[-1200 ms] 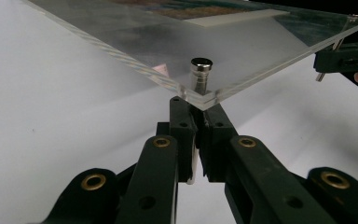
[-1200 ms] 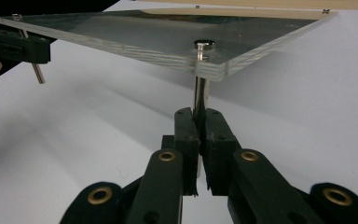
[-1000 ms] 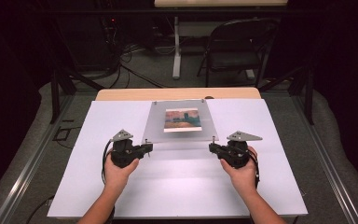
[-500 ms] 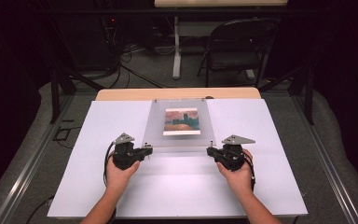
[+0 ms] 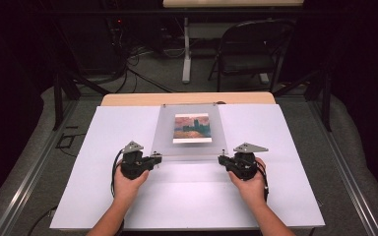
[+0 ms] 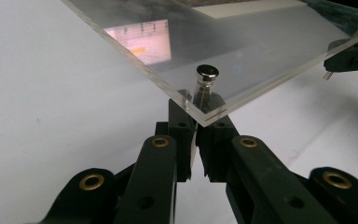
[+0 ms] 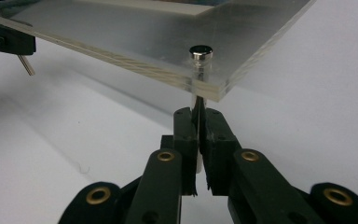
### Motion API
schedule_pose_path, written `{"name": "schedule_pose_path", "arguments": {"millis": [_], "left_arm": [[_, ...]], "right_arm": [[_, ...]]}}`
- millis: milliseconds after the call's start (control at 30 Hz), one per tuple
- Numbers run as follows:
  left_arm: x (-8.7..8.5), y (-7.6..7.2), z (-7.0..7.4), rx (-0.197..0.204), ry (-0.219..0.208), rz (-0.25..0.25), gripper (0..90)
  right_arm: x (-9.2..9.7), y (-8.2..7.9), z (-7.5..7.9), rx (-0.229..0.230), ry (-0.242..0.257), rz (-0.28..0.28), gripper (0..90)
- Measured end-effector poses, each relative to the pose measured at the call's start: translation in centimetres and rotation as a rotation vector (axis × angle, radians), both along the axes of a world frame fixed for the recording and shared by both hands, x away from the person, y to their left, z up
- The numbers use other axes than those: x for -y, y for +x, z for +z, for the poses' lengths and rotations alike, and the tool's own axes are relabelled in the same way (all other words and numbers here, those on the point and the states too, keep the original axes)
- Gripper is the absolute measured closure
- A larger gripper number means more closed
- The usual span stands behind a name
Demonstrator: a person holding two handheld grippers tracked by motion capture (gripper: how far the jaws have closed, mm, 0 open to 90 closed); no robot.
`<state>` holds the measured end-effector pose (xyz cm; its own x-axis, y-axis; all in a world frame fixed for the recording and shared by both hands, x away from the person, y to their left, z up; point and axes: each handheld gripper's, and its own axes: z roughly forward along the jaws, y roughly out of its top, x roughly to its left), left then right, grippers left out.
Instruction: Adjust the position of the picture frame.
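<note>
A: Gripping near corners of clear acrylic frame (image 5: pixel 189 132), centre of high view, on white surface (image 5: pixel 128 206). Left gripper (image 5: pixel 153 158) at lower-left corner, right gripper (image 5: pixel 222 159) at lower-right.

B: Jaws?

A: Pressed together on the metal standoff pins under the panel. Left pin (image 6: pixel 205 84) upper centre of left gripper view, right pin (image 7: pixel 200 58) upper centre of right gripper view. Both pinched just below the acrylic edge.

B: Frame contents?

A: Small painting print (image 5: pixel 192 128), sandwiched mid-panel. Near edge lifted off surface, far edge cannot tell.
</note>
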<state>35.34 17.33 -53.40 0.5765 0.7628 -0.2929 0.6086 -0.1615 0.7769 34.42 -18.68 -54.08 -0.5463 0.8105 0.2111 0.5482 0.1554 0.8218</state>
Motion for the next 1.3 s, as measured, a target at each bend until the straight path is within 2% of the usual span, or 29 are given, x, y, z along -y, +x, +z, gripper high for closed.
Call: {"name": "schedule_pose_path", "arguments": {"millis": [267,533,1033,1300], "left_arm": [[0.1,0.1,-0.4,-0.001,0.008,0.001,84.1],[0.5,0.2,-1.0,0.001,0.038,-0.006,84.1],[0.2,-0.2,-1.4,-0.022,0.068,0.007,84.2],[0.6,-0.5,-1.5,-0.022,0.085,-0.014,84.4]], "right_arm": [[-0.1,0.2,-0.3,-0.003,-0.018,0.005,85.4],[0.0,0.5,-1.0,-0.019,-0.021,-0.013,84.9],[-0.7,0.0,-1.4,-0.027,-0.066,0.013,85.8],[-0.5,-0.2,-1.4,-0.039,-0.079,0.012,85.8]]}}
